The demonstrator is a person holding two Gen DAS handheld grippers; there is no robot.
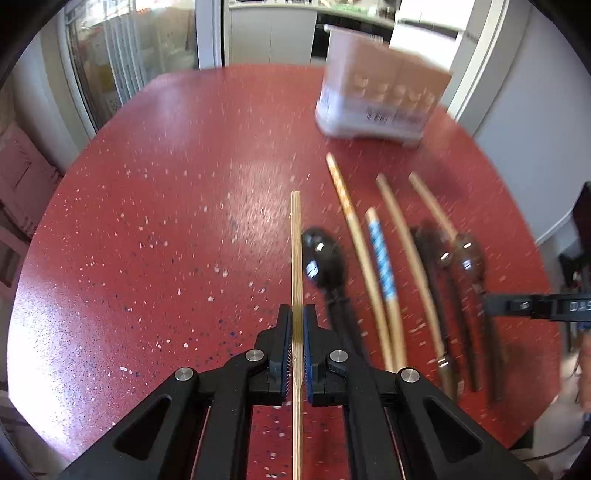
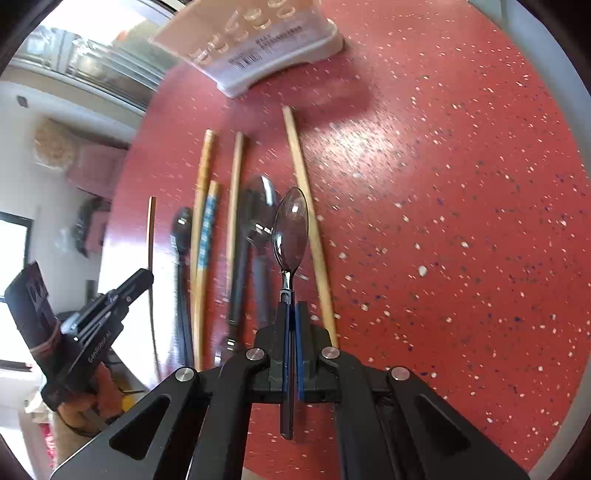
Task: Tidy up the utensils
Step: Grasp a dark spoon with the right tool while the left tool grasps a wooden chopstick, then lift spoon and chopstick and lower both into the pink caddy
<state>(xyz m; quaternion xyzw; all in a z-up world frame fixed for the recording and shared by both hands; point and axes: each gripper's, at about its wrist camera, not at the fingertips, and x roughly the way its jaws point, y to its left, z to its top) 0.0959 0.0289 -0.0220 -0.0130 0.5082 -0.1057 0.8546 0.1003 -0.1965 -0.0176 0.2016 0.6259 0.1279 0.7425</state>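
red speckled table (image 1: 166, 221): left gripper (image 1: 297, 325) clamps a pale chopstick (image 1: 296, 240) pointing far; right gripper (image 2: 291, 317) clamps a spoon (image 2: 290, 229), bowl far.

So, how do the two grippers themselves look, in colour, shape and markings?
Both are matte black, with angular linkage arms joined by round silver pins. The left gripper and the right gripper have blue pads on their inner finger faces. Seen from the right wrist view, the left tool's body carries white lettering, and a bare hand holds its grip. No cables can be made out.

Red speckled table (image 1: 166, 229), glass doors (image 1: 110, 55) & white cabinets (image 1: 271, 33) behind
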